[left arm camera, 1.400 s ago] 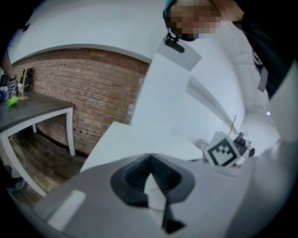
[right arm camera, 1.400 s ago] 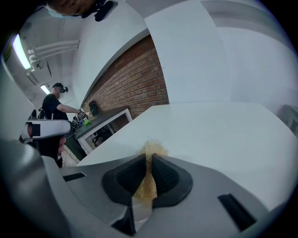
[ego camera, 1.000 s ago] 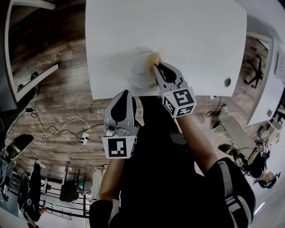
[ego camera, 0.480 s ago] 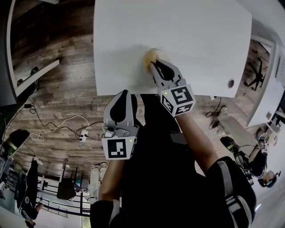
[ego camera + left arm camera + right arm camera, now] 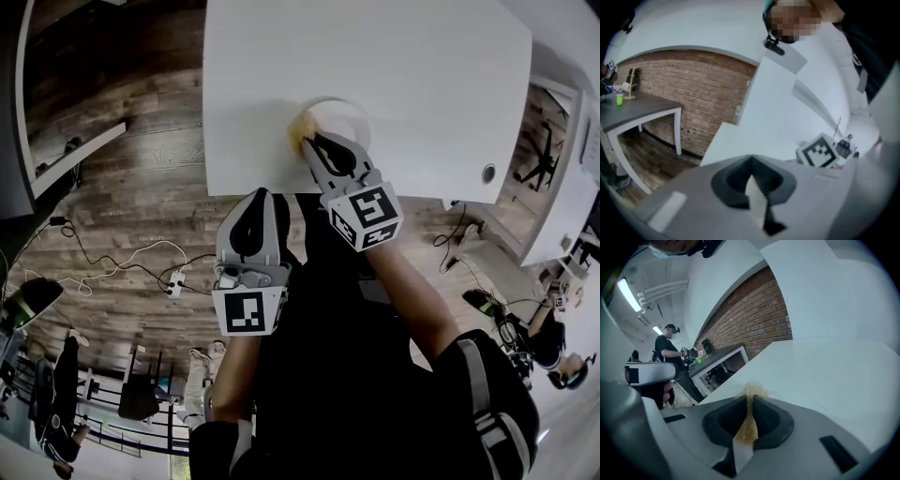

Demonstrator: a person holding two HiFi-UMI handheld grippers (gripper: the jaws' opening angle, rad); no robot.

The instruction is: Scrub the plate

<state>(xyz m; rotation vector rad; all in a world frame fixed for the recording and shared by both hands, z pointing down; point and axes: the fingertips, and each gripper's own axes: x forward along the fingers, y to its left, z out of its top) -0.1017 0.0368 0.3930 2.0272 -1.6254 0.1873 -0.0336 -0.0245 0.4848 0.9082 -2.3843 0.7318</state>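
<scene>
1. The right gripper [image 5: 314, 148] is out over the near edge of the white table [image 5: 422, 66]. Its jaws are clamped tight on a yellowish, fuzzy scrubber [image 5: 305, 127].
2. In the right gripper view, the scrubber [image 5: 751, 394] is squeezed flat between the two black pads. A frizzy tuft sticks out past the tips of the right gripper [image 5: 750, 401], with the table [image 5: 834, 371] right behind it.
3. The plate [image 5: 349, 120] is white on a white table, so it's kinda hard to spot. It sits close to the table's near edge, roughly in the middle of that edge.
4. The scrubber is down on the left part of the plate, by the rim. From the right gripper view I honestly can't pick the plate out from the tabletop.
5. The left gripper [image 5: 258, 199] hangs off the table, over the wood floor [image 5: 141, 178] and close to the person's body. It isn't touching the plate.
6. In the left gripper view, the left gripper [image 5: 752, 169] has its jaws together with nothing between them.
7. That same view also shows a brick wall [image 5: 693, 79] and a grey table [image 5: 637, 105] off to the left.
8. Some cables [image 5: 122, 267] are lying on the floor.
</scene>
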